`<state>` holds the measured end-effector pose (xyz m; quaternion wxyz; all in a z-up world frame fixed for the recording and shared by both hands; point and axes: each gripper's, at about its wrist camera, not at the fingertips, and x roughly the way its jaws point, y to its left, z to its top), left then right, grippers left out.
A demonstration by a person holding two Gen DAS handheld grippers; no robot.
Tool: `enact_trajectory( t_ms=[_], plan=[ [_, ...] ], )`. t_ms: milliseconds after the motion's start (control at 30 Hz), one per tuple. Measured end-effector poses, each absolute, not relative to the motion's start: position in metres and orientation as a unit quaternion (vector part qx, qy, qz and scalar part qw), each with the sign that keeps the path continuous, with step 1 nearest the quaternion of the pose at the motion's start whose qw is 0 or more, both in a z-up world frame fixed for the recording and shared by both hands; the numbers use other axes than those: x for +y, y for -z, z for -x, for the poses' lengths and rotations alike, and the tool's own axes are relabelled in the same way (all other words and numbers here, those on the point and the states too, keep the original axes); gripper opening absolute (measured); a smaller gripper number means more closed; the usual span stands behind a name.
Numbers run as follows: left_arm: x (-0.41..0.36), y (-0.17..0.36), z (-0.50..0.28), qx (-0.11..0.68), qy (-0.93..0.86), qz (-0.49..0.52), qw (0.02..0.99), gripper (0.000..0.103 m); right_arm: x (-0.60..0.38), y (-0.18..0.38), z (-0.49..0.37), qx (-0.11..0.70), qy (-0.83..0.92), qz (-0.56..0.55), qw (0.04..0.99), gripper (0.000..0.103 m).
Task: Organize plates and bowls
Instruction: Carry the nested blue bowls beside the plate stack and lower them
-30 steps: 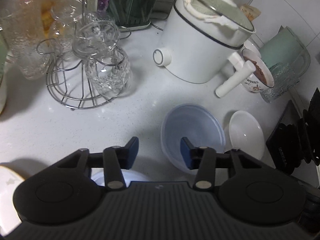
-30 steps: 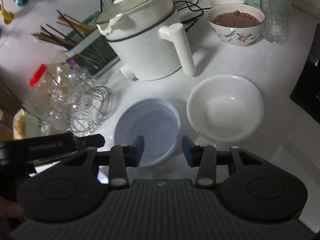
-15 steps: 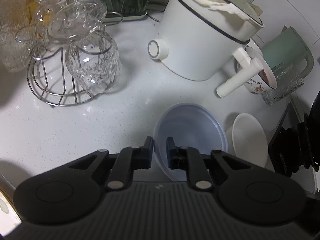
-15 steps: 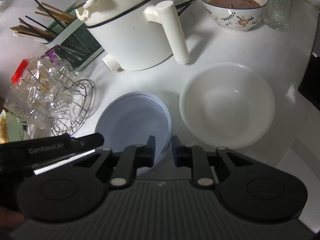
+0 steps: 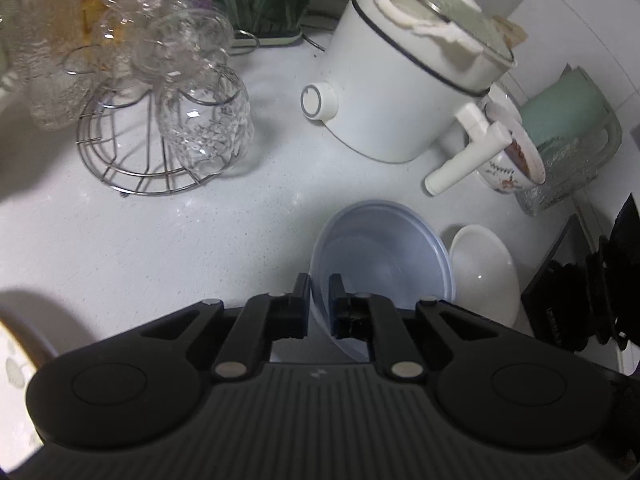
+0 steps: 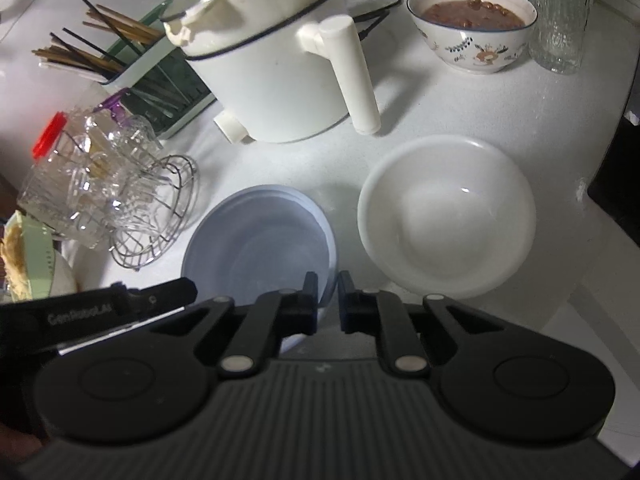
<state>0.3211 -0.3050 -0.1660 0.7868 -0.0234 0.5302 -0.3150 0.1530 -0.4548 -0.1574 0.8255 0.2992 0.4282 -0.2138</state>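
Tools (image 5: 319, 304) newly clamped; cluttered white counter (image 5: 200, 232)

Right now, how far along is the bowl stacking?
Done: nothing is nested yet. The blue bowl and white bowl sit side by side on the counter. In hand: both the left gripper and right gripper are shut on the blue bowl's near rim. Left: lifting it and stacking it with the white bowl.

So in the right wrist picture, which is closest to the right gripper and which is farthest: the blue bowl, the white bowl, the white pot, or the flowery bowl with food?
1. Blue bowl: its rim sits between the right gripper fingers.
2. White bowl: just to the right.
3. White pot: behind both bowls.
4. Flowery bowl: far back, on the right.
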Motion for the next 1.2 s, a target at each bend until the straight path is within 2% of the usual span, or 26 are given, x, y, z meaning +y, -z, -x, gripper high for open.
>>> enact_trajectory(
  t_ms=[267, 600, 1200],
  plan=[
    [-0.287, 0.138, -0.306, 0.520, 0.304, 0.034, 0.798, 0.011, -0.447, 0.132, -0.145, 0.422, 0.196, -0.302, 0.832, 0.012],
    [-0.268, 0.069, -0.283, 0.474, 0.323, 0.044, 0.818, 0.011, -0.437, 0.076, -0.131, 0.393, 0.185, -0.291, 0.853, 0.012],
    [-0.202, 0.040, -0.273, 0.435, 0.314, 0.083, 0.840, 0.011, -0.393, 0.045, -0.130, 0.360, 0.158, -0.281, 0.876, 0.013]
  ],
)
